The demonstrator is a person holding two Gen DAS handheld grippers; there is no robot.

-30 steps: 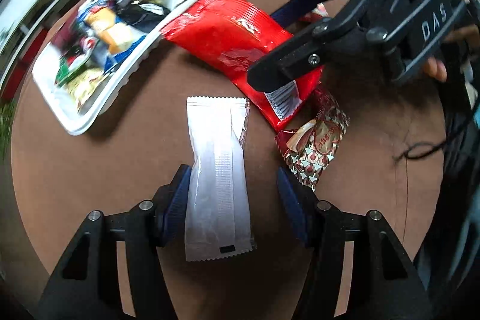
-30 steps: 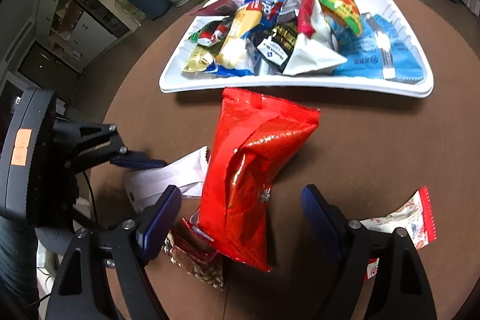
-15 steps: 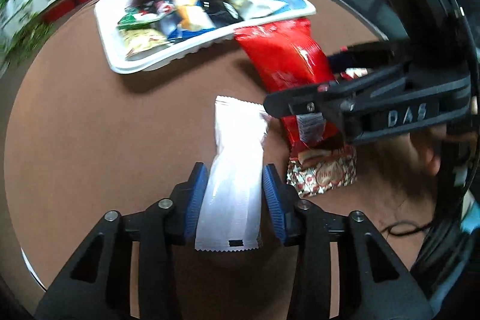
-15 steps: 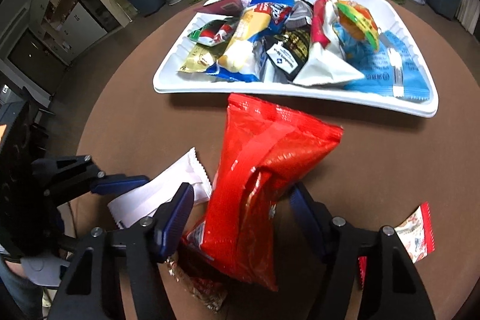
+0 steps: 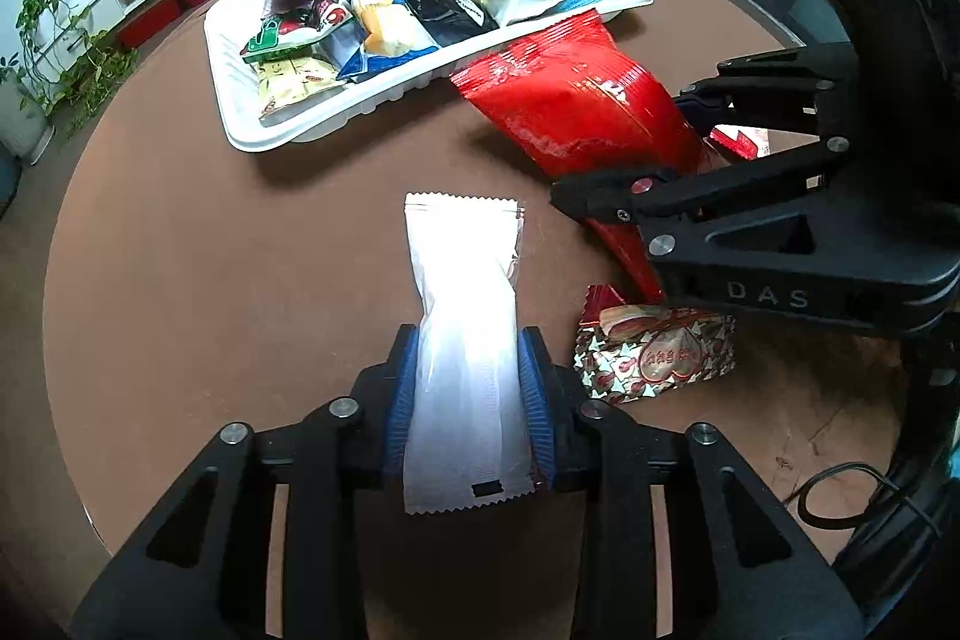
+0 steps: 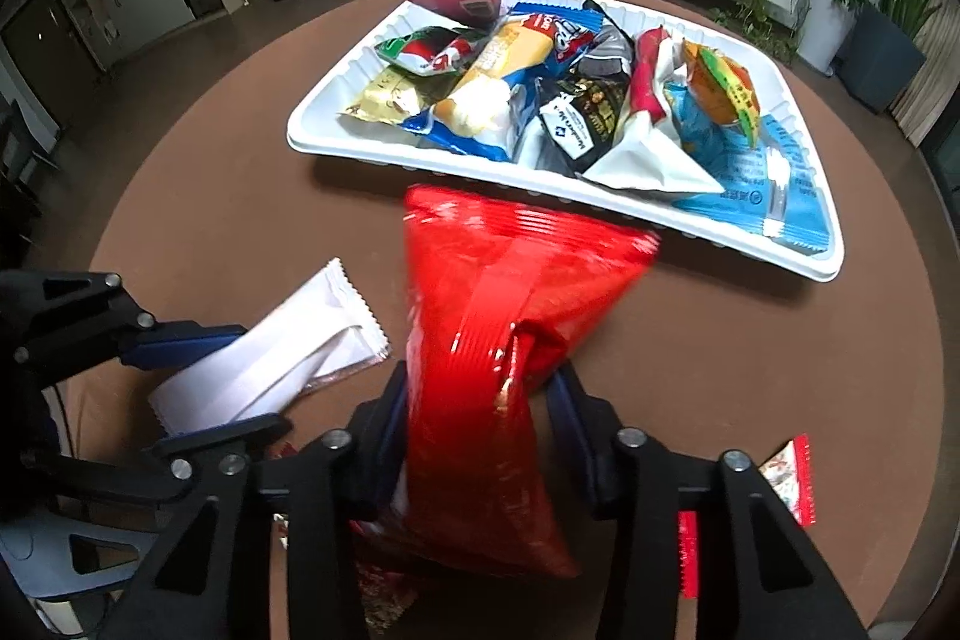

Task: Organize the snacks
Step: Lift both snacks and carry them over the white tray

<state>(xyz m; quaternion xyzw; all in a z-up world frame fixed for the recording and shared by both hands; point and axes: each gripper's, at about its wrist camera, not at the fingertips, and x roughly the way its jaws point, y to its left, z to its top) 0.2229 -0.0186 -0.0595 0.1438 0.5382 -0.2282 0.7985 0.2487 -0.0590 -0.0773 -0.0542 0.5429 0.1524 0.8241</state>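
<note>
My left gripper [image 5: 471,388] has a long white packet [image 5: 462,280] between its blue pads, which touch both its sides as the jaws keep closing. My right gripper [image 6: 483,418] is also closing, pinching a big red bag [image 6: 498,292] at its waist. The bag's far end lies by the white tray [image 6: 810,268], which is full of several snack packs. In the left wrist view the red bag [image 5: 570,112] runs from the tray [image 5: 240,124] into the right gripper [image 5: 654,148]. The white packet [image 6: 270,358] lies left of the red bag.
A star-printed packet [image 5: 654,352] lies on the round brown table [image 5: 210,310], partly under the red bag's near end. A small red-and-white packet [image 6: 786,478] lies right of my right gripper. A black cable [image 5: 840,490] trails at the right. Plants and cabinets stand beyond the table.
Both pairs of jaws have narrowed from wide apart, the left onto the white packet, the right onto the red bag, which now bunches. The left wrist has rolled, swinging the tray to top centre.
</note>
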